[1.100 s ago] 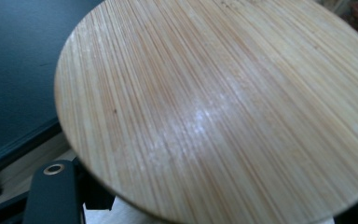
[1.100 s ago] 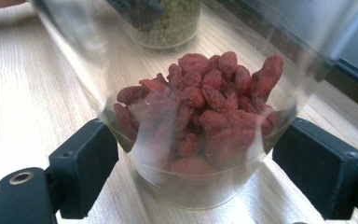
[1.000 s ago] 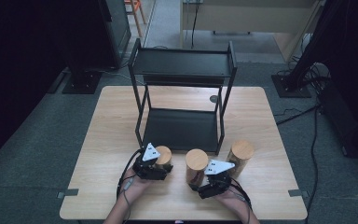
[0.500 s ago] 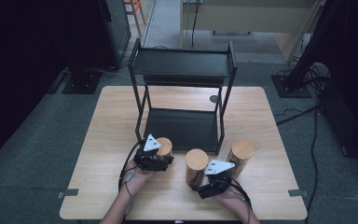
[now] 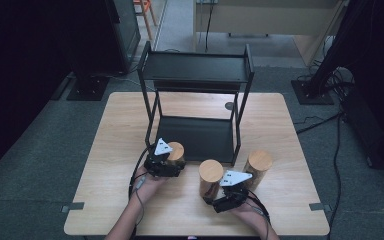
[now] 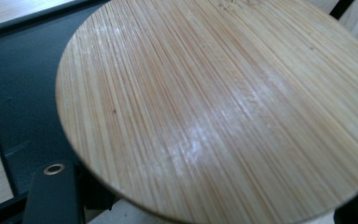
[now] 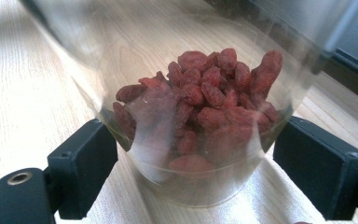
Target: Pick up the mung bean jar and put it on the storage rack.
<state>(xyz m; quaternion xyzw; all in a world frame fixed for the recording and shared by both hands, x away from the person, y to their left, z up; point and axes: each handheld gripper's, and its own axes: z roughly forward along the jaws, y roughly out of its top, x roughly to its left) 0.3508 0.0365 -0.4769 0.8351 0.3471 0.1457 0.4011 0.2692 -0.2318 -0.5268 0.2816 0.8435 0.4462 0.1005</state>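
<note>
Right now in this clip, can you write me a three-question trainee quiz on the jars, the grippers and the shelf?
1. How many bamboo-lidded jars are on the table?
2. True or false: the jar between the right gripper jaws holds red dried berries.
3. The left gripper is at the left jar, which sits: A) on the top shelf, B) at the front edge of the black rack, C) on the floor.

Key: 1. Three. 2. True. 3. B.
</note>
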